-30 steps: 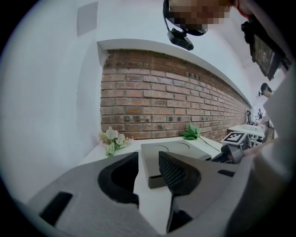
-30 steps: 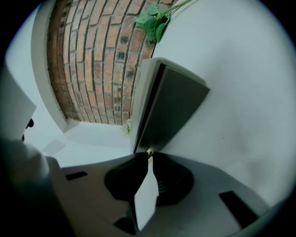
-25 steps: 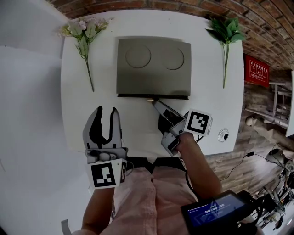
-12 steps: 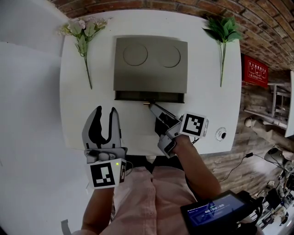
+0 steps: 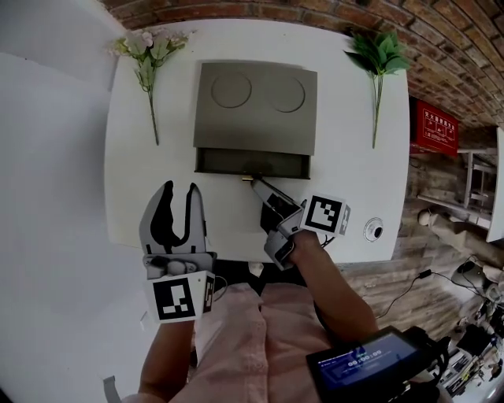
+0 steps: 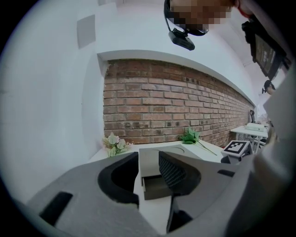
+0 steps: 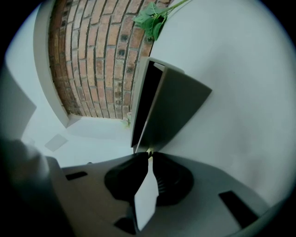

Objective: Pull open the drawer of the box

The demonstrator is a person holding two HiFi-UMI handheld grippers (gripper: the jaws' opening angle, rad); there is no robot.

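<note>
A grey box (image 5: 255, 109) with two round dents in its top stands at the middle of the white table (image 5: 346, 197). Its drawer (image 5: 252, 163) stands out a short way from the near side. A small brass handle (image 5: 247, 178) sits on the drawer front. My right gripper (image 5: 253, 182) is shut on that handle; in the right gripper view its tips (image 7: 149, 154) pinch the handle against the drawer front (image 7: 173, 109). My left gripper (image 5: 175, 194) rests open near the table's front left, nothing between its fingers. In the left gripper view the drawer (image 6: 156, 186) shows between the jaws.
Pink and white flowers (image 5: 146, 53) lie at the table's far left, a green leafy sprig (image 5: 379, 57) at its far right. A brick wall (image 5: 331, 14) runs behind the table. A small round object (image 5: 373, 230) lies by the front right corner.
The drawer has slid out towards me, from a thin gap to a clear opening. My right gripper moved back with the handle. The left gripper stayed where it was.
</note>
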